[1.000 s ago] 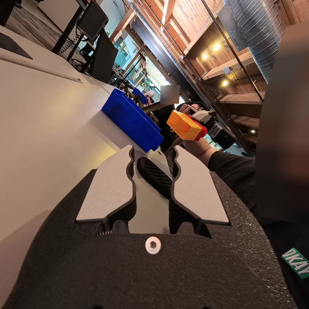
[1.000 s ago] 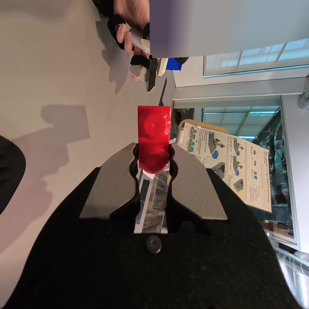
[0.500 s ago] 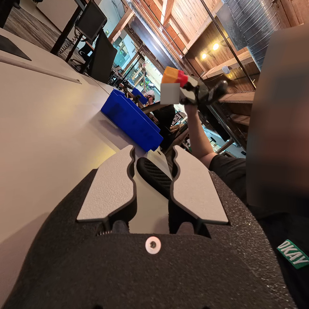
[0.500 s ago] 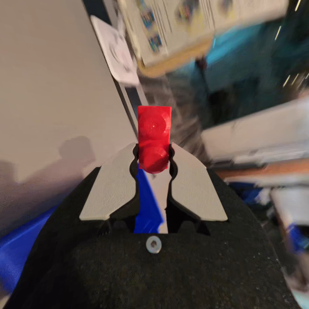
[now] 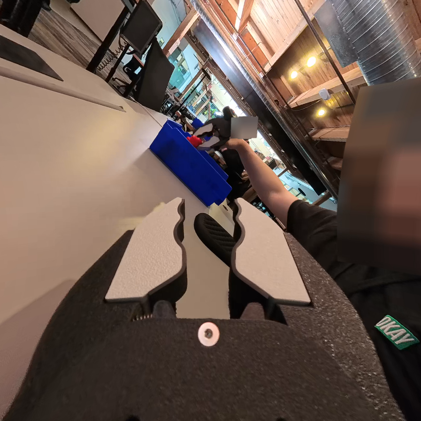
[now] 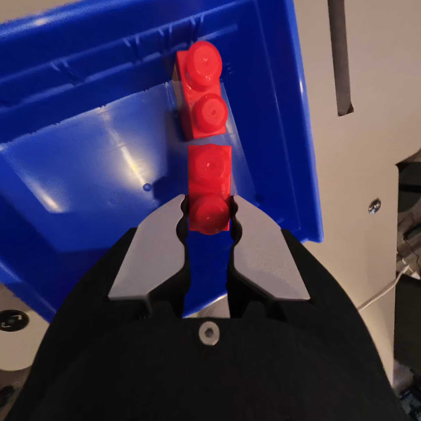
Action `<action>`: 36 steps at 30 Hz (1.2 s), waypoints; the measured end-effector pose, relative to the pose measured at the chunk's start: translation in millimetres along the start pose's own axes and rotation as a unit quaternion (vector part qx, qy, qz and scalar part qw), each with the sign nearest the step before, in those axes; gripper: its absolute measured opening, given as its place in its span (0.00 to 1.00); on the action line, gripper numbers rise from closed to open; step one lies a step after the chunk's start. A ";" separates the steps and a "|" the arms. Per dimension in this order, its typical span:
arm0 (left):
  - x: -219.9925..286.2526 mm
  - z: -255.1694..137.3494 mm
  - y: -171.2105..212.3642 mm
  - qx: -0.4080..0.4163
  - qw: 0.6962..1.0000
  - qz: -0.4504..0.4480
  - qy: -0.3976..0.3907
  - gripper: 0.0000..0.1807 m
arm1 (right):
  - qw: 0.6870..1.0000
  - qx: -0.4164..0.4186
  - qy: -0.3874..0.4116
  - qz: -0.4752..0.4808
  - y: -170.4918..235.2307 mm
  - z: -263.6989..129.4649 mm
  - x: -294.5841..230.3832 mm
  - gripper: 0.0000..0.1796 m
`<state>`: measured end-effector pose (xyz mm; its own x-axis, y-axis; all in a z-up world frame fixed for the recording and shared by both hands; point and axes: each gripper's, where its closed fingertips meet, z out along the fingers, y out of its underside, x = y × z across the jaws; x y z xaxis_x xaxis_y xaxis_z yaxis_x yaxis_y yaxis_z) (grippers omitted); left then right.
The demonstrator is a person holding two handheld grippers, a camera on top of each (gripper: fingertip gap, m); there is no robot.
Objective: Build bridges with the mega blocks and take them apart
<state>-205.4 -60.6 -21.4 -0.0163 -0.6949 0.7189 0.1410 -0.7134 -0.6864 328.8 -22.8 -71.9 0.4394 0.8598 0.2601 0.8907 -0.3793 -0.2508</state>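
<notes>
Hanging over the open blue bin [image 6: 95,145], the right tongs [image 6: 209,213] were clamped on a red block [image 6: 209,182], gripping it at its near stud so that its long axis ran straight out ahead along the fingers. Directly beyond its far end, in line and just apart, a second red block [image 6: 201,91] lay on the bin floor close to the right-hand wall, a sliver of yellow or orange showing at its left edge. That gap looked like the thing the next move would turn on: judging by the pose, the held block was about to be let go into the bin, and it would land beside or against the one already there. Both blocks were glossy moulded plastic with two fat round studs each; the bin was smooth, shiny plastic with ribbed walls, standing on the pale matte counter [image 5: 68,159]. The left tongs [image 5: 208,208] stood apart and empty, low over the counter and well back from the bin, so the right hand was plainly the nearer. Their fingers [image 5: 155,250] were flat grey plates on a rough black body.
</notes>
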 end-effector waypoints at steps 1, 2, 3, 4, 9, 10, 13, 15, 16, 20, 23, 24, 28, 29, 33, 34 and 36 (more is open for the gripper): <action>0.3 0.6 1.7 0.000 1.000 -0.002 -0.001 0.22 | 1.000 -0.002 -0.010 -0.011 0.9 5.8 2.8 0.19; 0.4 1.5 3.9 -0.001 1.000 -0.004 -0.003 0.22 | 1.000 -0.004 -0.018 -0.023 1.8 10.8 5.2 0.19; 0.2 2.4 6.5 -0.004 1.000 -0.005 -0.006 0.22 | 0.999 -0.007 -0.027 -0.034 2.8 15.0 6.9 0.19; 0.1 3.3 8.8 -0.006 1.000 -0.008 -0.009 0.22 | 0.998 -0.011 -0.036 -0.043 5.0 18.7 8.4 0.19; 3.8 7.3 13.3 -0.004 1.000 -0.014 -0.018 0.22 | 0.993 -0.046 -0.073 -0.081 18.1 34.0 14.7 0.19; 5.6 8.0 13.3 -0.001 1.000 -0.014 -0.017 0.22 | 0.992 -0.053 -0.076 -0.087 19.6 36.5 16.3 0.19; 9.5 10.6 13.6 0.004 1.000 -0.013 -0.019 0.22 | 0.991 -0.043 -0.079 -0.097 14.0 40.9 20.7 0.19; 12.1 12.7 14.3 0.003 1.000 -0.013 -0.018 0.22 | 0.991 -0.044 -0.080 -0.100 12.7 42.7 23.2 0.19; 13.2 13.9 14.9 0.001 1.000 -0.013 -0.018 0.22 | 0.990 -0.050 -0.082 -0.101 14.3 43.7 23.7 0.19; 18.1 17.9 15.7 -0.009 1.000 -0.010 -0.019 0.22 | 0.988 -0.076 -0.072 -0.116 24.1 47.0 26.7 0.19; 19.4 18.9 13.3 -0.007 1.000 -0.003 -0.025 0.23 | 0.992 -0.069 -0.063 -0.089 23.6 45.5 29.6 0.25; 20.4 19.1 12.9 -0.006 1.000 -0.001 -0.025 0.22 | 0.993 -0.063 -0.057 -0.087 21.9 42.9 30.8 0.26; 27.0 16.6 11.7 0.001 1.000 0.002 -0.018 0.23 | 0.994 -0.055 -0.016 -0.092 17.0 17.3 35.2 0.30; 29.4 14.7 11.8 0.002 1.000 0.005 -0.018 0.23 | 0.995 -0.050 -0.001 -0.092 14.3 5.8 37.0 0.31; 43.4 0.0 7.7 0.016 0.999 0.029 -0.019 0.23 | 0.994 0.017 0.083 -0.066 -17.7 -60.7 45.1 0.30; 47.3 -5.1 5.9 0.020 0.999 0.038 -0.023 0.23 | 0.992 0.047 0.110 -0.046 -31.9 -80.1 47.4 0.30; 53.1 -16.0 3.0 0.023 0.997 0.065 -0.041 0.23 | 0.983 0.116 0.140 0.015 -65.6 -116.1 44.0 0.31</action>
<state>-221.7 -101.1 13.0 0.0851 -0.7707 0.6314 0.1815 -0.6112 -0.7704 303.3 0.2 64.2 0.5091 0.7090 0.4880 0.8403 -0.2867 -0.4600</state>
